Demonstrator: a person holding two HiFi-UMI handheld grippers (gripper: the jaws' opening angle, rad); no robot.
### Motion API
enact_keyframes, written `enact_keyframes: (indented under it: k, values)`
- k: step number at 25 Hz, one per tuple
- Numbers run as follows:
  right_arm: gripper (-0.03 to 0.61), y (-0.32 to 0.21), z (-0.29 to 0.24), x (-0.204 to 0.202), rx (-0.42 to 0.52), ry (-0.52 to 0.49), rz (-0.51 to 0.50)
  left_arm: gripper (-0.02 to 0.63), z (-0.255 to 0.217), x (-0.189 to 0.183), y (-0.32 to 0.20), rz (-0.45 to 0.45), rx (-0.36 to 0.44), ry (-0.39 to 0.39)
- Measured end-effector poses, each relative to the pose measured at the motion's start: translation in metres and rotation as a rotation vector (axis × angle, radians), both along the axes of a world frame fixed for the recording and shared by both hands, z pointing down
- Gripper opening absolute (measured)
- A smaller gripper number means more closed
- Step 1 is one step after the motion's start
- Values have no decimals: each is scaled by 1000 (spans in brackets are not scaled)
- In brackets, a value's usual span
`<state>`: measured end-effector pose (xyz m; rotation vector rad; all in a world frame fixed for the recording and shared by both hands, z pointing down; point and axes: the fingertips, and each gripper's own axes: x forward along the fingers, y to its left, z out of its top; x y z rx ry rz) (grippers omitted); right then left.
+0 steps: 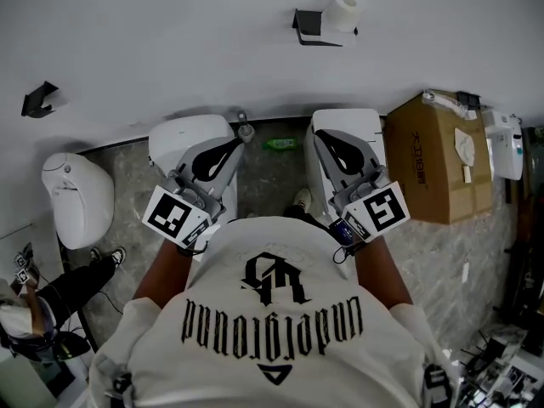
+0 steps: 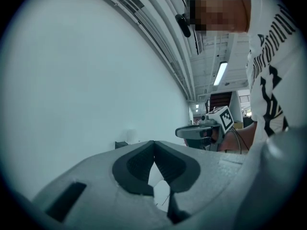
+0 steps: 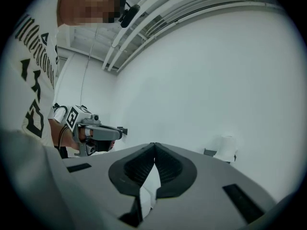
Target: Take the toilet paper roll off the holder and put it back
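Observation:
The white toilet paper roll sits upright on a dark wall holder, high on the white wall ahead. In the right gripper view the roll and holder lie to the right, well beyond the jaws. My left gripper and right gripper are held side by side close to my chest, both far below the roll. The left gripper is shut with nothing in it. The right gripper is shut and empty too. Each gripper shows in the other's view.
A cardboard box stands on the floor at the right. At the left there is a white toilet-like fixture, and a small black bracket hangs on the wall. A green bottle lies by the wall. Another person is at the lower left.

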<state>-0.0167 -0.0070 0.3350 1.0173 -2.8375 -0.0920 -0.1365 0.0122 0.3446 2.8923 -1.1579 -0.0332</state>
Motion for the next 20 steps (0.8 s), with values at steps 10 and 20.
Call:
enact_keyframes:
  k: [10, 20]
  values:
    - [15, 40, -2, -19, -1, 27, 17, 14, 1, -11, 31, 50, 0, 22]
    - [15, 60, -5, 8, 12, 22, -47, 14, -9, 29, 51, 37, 30, 16]
